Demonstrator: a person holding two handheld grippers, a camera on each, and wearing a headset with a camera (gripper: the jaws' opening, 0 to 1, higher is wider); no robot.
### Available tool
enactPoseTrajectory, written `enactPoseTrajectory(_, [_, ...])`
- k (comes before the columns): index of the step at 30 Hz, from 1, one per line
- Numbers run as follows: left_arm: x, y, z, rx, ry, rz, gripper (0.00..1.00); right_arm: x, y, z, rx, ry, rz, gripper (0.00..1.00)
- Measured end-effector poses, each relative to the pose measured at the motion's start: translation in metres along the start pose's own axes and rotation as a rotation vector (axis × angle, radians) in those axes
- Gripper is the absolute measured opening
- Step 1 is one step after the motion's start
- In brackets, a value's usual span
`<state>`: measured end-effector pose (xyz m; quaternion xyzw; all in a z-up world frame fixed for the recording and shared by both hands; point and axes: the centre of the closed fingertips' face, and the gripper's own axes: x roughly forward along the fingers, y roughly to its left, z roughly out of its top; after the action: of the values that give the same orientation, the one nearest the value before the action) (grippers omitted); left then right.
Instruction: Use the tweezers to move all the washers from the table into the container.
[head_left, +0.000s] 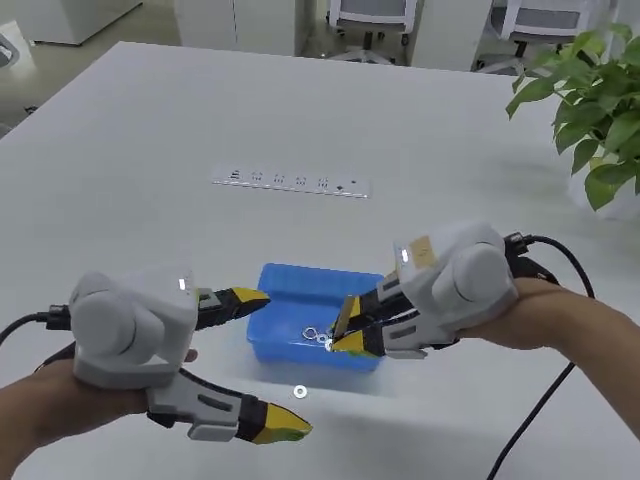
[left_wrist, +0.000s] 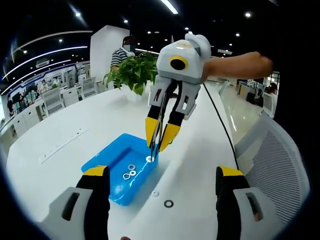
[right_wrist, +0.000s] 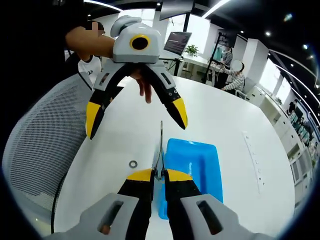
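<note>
With the right hand-held gripper (head_left: 345, 328) pinched narrow on the tweezers (right_wrist: 160, 145) at the blue container's (head_left: 290, 280) near rim, the tips wanted carrying well inside before easing off; the left hand-held gripper (head_left: 275, 363) gaped wide, and one washer (head_left: 300, 391) lay on the bench beside that rim

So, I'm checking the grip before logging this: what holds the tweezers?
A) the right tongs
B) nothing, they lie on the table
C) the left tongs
A: the right tongs are shut on the tweezers, whose tips are at the blue container, while the left tongs stand open and empty.
</note>
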<state>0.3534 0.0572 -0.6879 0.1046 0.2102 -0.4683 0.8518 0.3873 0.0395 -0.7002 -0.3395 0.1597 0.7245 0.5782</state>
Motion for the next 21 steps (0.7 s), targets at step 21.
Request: enactPoseTrajectory(21, [-0.003, 0.010, 0.003, -0.012, -0.003, 0.031, 0.99, 0.009, -0.032, -0.026, 0.015, 0.027, -0.049, 0.09])
